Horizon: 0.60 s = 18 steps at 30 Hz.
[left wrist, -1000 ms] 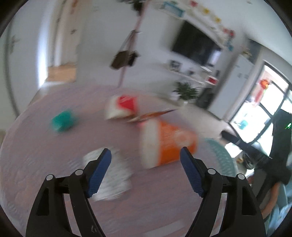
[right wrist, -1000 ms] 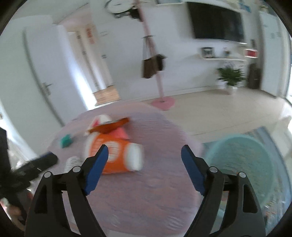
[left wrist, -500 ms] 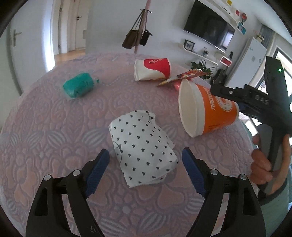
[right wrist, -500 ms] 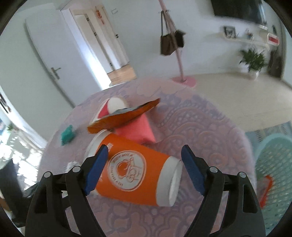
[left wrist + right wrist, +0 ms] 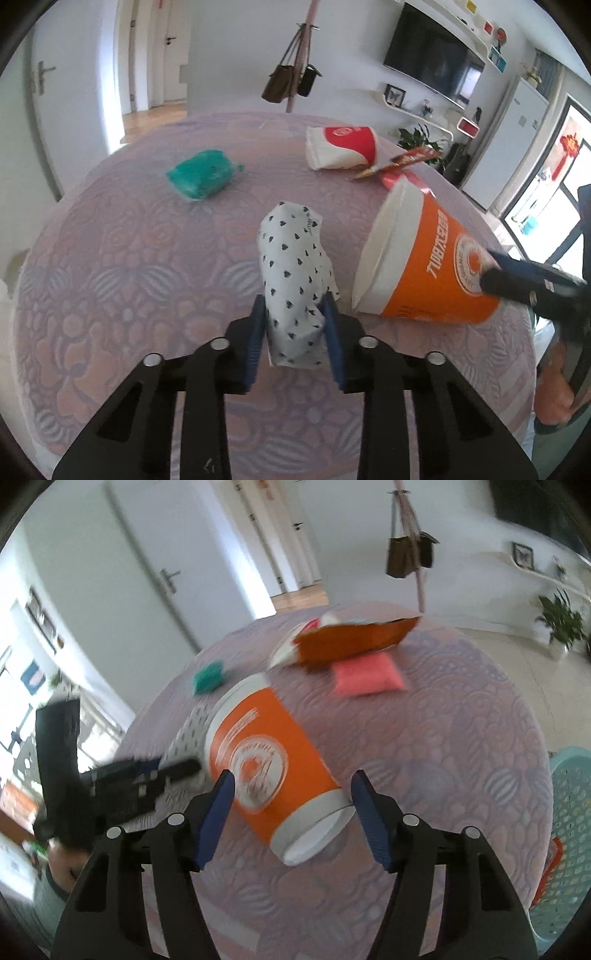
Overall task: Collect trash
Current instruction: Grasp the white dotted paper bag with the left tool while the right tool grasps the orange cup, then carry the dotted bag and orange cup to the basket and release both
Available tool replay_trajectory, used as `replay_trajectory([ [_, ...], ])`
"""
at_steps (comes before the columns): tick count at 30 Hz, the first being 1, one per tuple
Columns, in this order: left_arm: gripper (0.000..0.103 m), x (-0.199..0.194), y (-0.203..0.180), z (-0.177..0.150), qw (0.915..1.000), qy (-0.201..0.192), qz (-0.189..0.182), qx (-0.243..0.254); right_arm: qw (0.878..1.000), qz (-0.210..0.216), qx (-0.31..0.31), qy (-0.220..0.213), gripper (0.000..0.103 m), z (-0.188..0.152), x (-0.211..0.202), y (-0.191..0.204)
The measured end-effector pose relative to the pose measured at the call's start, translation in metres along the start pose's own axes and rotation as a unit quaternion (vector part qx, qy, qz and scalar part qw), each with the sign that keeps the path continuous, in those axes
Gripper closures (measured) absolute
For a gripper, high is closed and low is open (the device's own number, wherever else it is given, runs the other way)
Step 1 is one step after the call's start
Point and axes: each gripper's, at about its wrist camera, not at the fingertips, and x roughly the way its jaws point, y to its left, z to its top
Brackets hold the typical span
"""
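On the round desk [image 5: 110,258] with its lilac patterned cloth, the left gripper [image 5: 294,325] has its jaws clenched on the near end of a white paper wrapper with black hearts [image 5: 293,258]; the wrapper sits squeezed between the two blue pads and stands up away from them. Just to its right lies an orange paper cup [image 5: 432,266] on its side, open mouth toward the wrapper. The right gripper [image 5: 291,812] has its jaws spread apart on either side of the cup's [image 5: 266,764] base end, the left pad close against the orange wall and the right pad a little clear of the white rim; the cup rests on the cloth between them, not yet squeezed. Farther back lie a green crumpled bag [image 5: 201,173], a red-and-white cup [image 5: 341,147] on its side, a brown snack packet [image 5: 354,640] and a pink sachet [image 5: 367,677]. A teal basket [image 5: 569,812] stands beside the desk at the right.
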Motion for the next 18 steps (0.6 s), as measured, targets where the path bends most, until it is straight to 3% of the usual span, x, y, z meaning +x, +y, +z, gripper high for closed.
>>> replay_trajectory([
  [5, 0.078, -0.013, 0.020, -0.005, 0.9997, -0.017, 0.010, -0.016, 0.999, 0.001, -0.053, 0.014, 0.041, -0.003, 0.010, 0.031],
  [13, 0.078, -0.020, 0.032, -0.018, 0.9994, -0.022, -0.006, -0.027, 0.998, 0.029, 0.011, 0.063, 0.038, 0.015, 0.054, 0.021],
  [18, 0.078, -0.023, 0.030, -0.021, 0.9993, -0.026, -0.009, -0.026, 0.998, 0.007, 0.001, 0.059, 0.040, 0.017, 0.061, 0.030],
])
